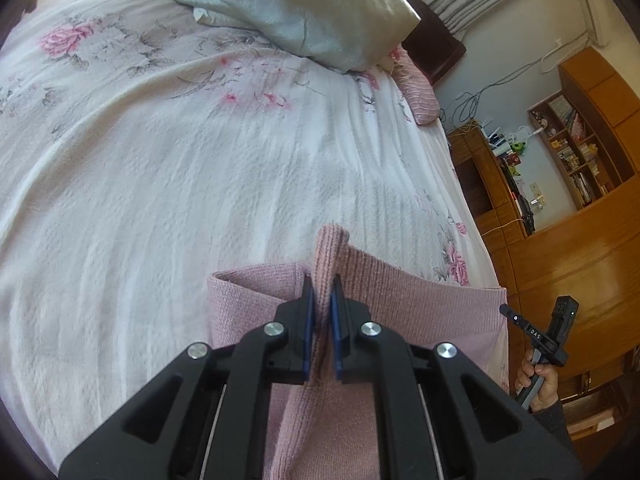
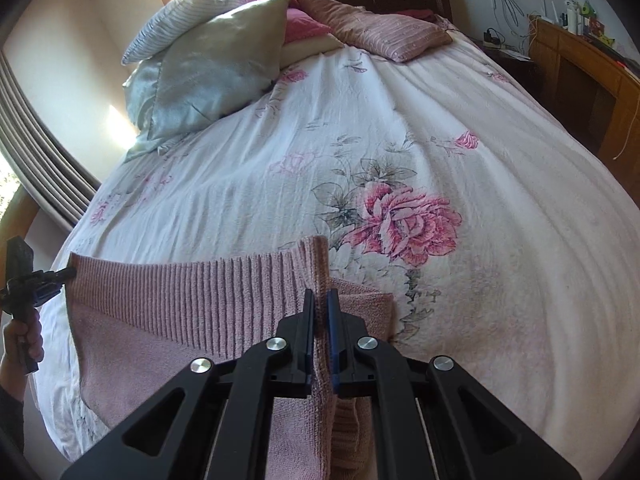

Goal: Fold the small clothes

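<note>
The left gripper (image 1: 323,292) has its jaws nearly closed, clenched on a pinched fold of the pink sweater (image 1: 400,300); a loop of knit stands up beyond the blue pads (image 1: 335,320). The right gripper (image 2: 320,308) is the same: jaws almost together, grasping a ribbed edge of the sweater (image 2: 180,300) that rises in a narrow strip between them.

The sweater lies on the bed (image 1: 180,180) at its near edge, partly lifted, stretched between the two grippers. The ribbed band runs along the sweater's far side in the right wrist view, and a folded layer shows just right of the jaws there.

Only the left wrist view shows the right hand (image 1: 540,388), at the sweater's right, fingers wrapped round the handle, with the tool tilted toward the sweater's corner; beyond it stand wooden shelves (image 1: 580,152) with books. Only the right wrist view shows the left hand (image 2: 24,340), at the sweater's left, gripping its handle upright, a dark sleeve below it, and the tool's tip touching the sweater's left corner. That view also shows the big pink rose (image 2: 404,228) printed on the bedspread just beyond the sweater, and curtains (image 2: 40,152) far to its left.

Well beyond the sweater, at the head of the bed, lie a silvery green pillow (image 2: 212,72) and a pink striped pillow (image 2: 384,32).
</note>
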`<move>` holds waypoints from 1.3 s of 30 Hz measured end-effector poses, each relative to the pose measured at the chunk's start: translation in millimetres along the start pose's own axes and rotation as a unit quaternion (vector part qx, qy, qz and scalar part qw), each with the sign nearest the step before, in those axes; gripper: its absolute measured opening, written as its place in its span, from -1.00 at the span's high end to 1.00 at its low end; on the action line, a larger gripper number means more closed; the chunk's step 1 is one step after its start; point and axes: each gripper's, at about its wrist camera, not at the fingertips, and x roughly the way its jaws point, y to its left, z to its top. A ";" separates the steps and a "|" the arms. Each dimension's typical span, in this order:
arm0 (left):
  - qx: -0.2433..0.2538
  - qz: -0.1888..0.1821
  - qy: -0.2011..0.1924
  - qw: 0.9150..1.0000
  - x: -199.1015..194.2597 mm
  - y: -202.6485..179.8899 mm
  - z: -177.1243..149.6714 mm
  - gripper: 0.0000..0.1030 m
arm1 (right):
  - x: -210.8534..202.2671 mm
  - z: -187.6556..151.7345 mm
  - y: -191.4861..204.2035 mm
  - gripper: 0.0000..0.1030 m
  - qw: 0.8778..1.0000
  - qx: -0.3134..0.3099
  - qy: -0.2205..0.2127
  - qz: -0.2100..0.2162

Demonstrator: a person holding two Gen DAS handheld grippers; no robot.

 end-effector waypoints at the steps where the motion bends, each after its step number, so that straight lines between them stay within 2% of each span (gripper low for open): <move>1: -0.009 0.009 0.012 1.000 9.7 6.0 1.8 0.89 | 9.8 0.1 -2.6 0.90 1.000 0.003 0.012 -0.006; 3: -0.025 0.034 0.038 0.998 29.2 18.5 2.9 0.89 | 31.3 -2.1 -7.8 0.90 0.999 0.009 0.034 -0.021; 5: -0.039 0.036 0.046 0.998 37.7 27.0 3.1 0.89 | 41.3 -5.3 -12.0 0.90 0.999 0.014 0.038 -0.028; 8: -0.044 0.018 0.036 0.998 33.4 27.6 6.0 0.89 | 36.7 -5.2 -13.3 0.90 0.999 0.022 0.024 -0.014; 16: -0.022 0.006 0.011 1.000 16.5 5.2 23.1 0.89 | 13.8 18.2 -5.7 0.90 1.000 0.013 -0.006 -0.006; 21: -0.034 0.027 0.026 0.999 33.8 15.7 28.1 0.89 | 35.6 24.5 -7.0 0.90 1.000 0.013 0.012 -0.021; 26: -0.053 0.049 0.050 0.996 61.4 35.2 24.4 0.85 | 68.9 13.6 -19.5 0.90 0.998 0.035 0.038 -0.032; 27: -0.061 0.051 0.054 0.995 65.0 39.0 23.8 0.82 | 76.8 11.6 -22.2 0.87 0.998 0.039 0.048 -0.028; 28: -0.069 0.058 0.053 0.995 65.7 42.6 24.3 0.68 | 82.3 9.1 -24.1 0.80 0.997 0.039 0.056 -0.028; 29: -0.082 0.067 0.048 0.993 62.6 46.2 26.8 0.41 | 82.9 8.2 -25.2 0.68 0.997 0.036 0.052 -0.032; 31: -0.115 0.095 0.005 0.989 38.8 49.0 30.3 0.14 | 73.1 9.6 -30.8 0.47 0.998 0.049 0.037 -0.022; 32: -0.116 0.086 -0.020 0.989 25.4 44.1 30.3 0.10 | 63.4 10.3 -34.4 0.45 0.998 0.060 0.024 -0.017; 33: -0.102 0.062 -0.034 0.992 15.8 34.2 28.9 0.09 | 51.9 11.4 -37.3 0.45 0.998 0.068 0.003 -0.006; 35: -0.057 0.008 -0.037 0.998 7.4 6.0 20.8 0.09 | 35.0 11.7 -38.8 0.45 0.995 0.087 -0.021 0.040; 37: -0.010 -0.063 -0.003 0.998 18.6 -22.5 7.7 0.09 | 33.3 8.4 -34.8 0.47 0.990 0.105 -0.020 0.096; 38: 0.003 -0.084 0.014 0.996 28.4 -31.3 1.8 0.09 | 38.6 5.6 -31.4 0.47 0.986 0.111 -0.010 0.122; 39: 0.008 -0.085 0.035 0.996 41.9 -34.6 -4.1 0.09 | 47.7 1.5 -27.4 0.49 0.983 0.115 0.004 0.140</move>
